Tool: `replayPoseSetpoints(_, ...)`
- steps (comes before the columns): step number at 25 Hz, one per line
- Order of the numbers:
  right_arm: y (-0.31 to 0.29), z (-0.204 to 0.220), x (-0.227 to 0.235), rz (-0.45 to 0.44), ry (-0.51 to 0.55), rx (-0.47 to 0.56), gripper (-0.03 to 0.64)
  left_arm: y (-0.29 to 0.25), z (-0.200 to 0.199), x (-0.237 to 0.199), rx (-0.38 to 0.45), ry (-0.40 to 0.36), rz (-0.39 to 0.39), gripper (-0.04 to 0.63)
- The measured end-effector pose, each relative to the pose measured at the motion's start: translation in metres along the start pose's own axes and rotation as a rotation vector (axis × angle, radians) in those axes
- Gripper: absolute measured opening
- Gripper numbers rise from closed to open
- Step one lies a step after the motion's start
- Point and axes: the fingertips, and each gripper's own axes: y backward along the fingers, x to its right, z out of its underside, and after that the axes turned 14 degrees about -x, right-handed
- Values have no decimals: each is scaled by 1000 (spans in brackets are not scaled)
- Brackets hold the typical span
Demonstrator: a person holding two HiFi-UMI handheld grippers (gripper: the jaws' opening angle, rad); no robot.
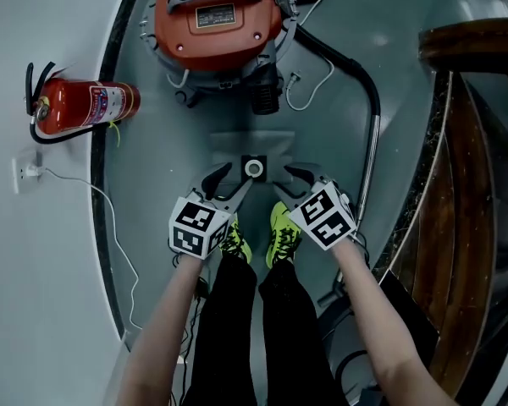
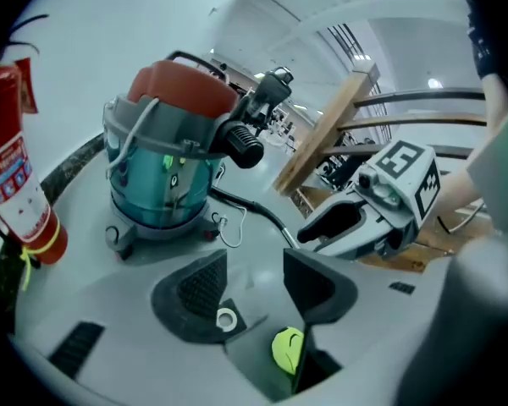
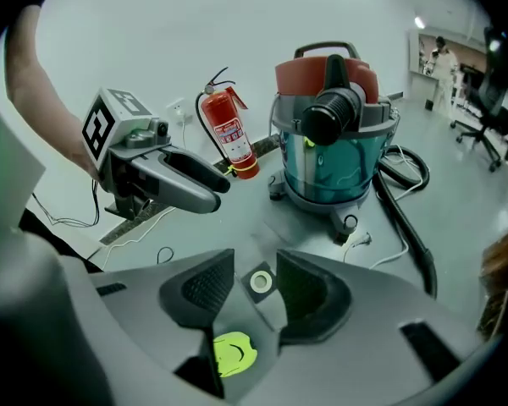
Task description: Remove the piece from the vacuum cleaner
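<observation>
Left tongs [image 2: 254, 276] and right tongs [image 3: 256, 271] both gape, with the grey piece [image 1: 254, 149] on the floor [image 1: 152, 176] between them; best to lift straight clear without snagging it.

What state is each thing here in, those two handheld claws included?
Vacuum cleaner: upright, red lid on.
Grey piece: off the vacuum, on the floor, ungripped.
Fire extinguisher: upright by the wall.
Hose: lying on the floor.
Left gripper: open, holding nothing.
Right gripper: open, holding nothing.

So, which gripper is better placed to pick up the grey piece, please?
Probably right: the white ring sits centred between the right gripper's open jaws, but beside one jaw of the left gripper.
</observation>
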Motion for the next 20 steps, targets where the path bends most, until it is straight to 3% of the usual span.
replayPoseSetpoints(2, 13, -7, -2, -8, -15, 23, 156, 11, -5, 3, -21, -33, 7, 216)
replayPoseSetpoints(6, 50, -19, -10, -29, -40, 52, 138, 35, -21, 16, -12, 26, 47, 215)
replayPoseSetpoints(11, 97, -34, -31, -68, -54, 72, 130, 74, -33, 49, -38, 45, 115, 196)
replayPoseSetpoints(20, 170, -49, -55, -117, -26, 89, 117, 128, -58, 105, -36, 26, 120, 190)
